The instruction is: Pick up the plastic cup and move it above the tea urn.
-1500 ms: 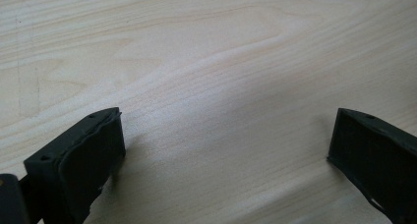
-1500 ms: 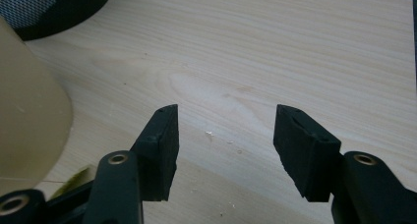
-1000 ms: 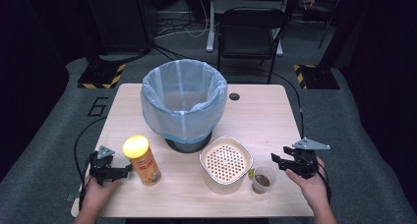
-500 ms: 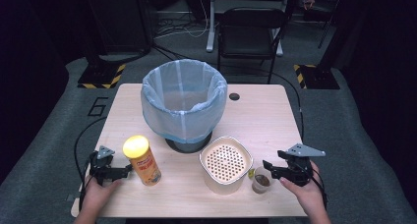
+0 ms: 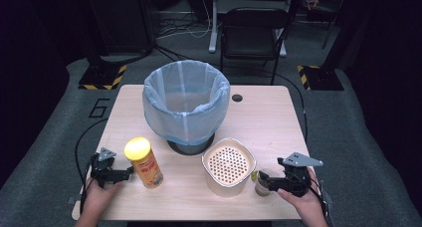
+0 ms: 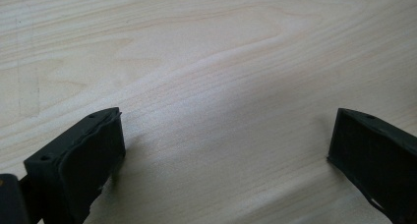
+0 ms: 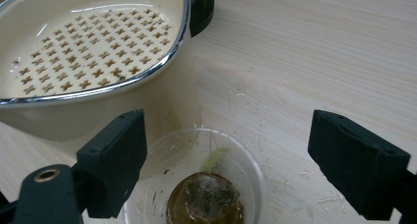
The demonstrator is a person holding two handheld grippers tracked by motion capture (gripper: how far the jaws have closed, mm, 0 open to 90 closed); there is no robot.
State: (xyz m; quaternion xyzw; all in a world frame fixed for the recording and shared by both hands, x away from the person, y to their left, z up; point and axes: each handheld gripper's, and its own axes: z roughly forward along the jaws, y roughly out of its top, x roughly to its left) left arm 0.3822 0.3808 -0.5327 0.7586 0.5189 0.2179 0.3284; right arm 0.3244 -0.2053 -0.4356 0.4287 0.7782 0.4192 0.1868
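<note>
A clear plastic cup (image 7: 196, 184) holding a wet tea bag (image 7: 204, 202) stands on the wooden table (image 5: 268, 117), just right of a cream colander bowl (image 5: 228, 166) with cross-shaped holes. My right gripper (image 5: 262, 179) is open, with one jaw on either side of the cup (image 5: 262, 185) and not touching it. In the right gripper view the right gripper (image 7: 231, 150) looks down into the cup, with the colander bowl (image 7: 88, 47) close behind on the left. My left gripper (image 5: 124, 173) rests open near the front left edge. In its own view the left gripper (image 6: 226, 145) has bare wood between its jaws.
A yellow-lidded snack canister (image 5: 143, 162) stands upright just right of the left gripper. A large bin lined with a pale blue bag (image 5: 184, 100) occupies the table's middle back. A round cable hole (image 5: 237, 97) lies beside it. Water drops (image 7: 246, 98) spot the wood near the cup.
My right gripper has moved left along the table toward the cup, so its open jaws now flank it. The left gripper has stayed put.
</note>
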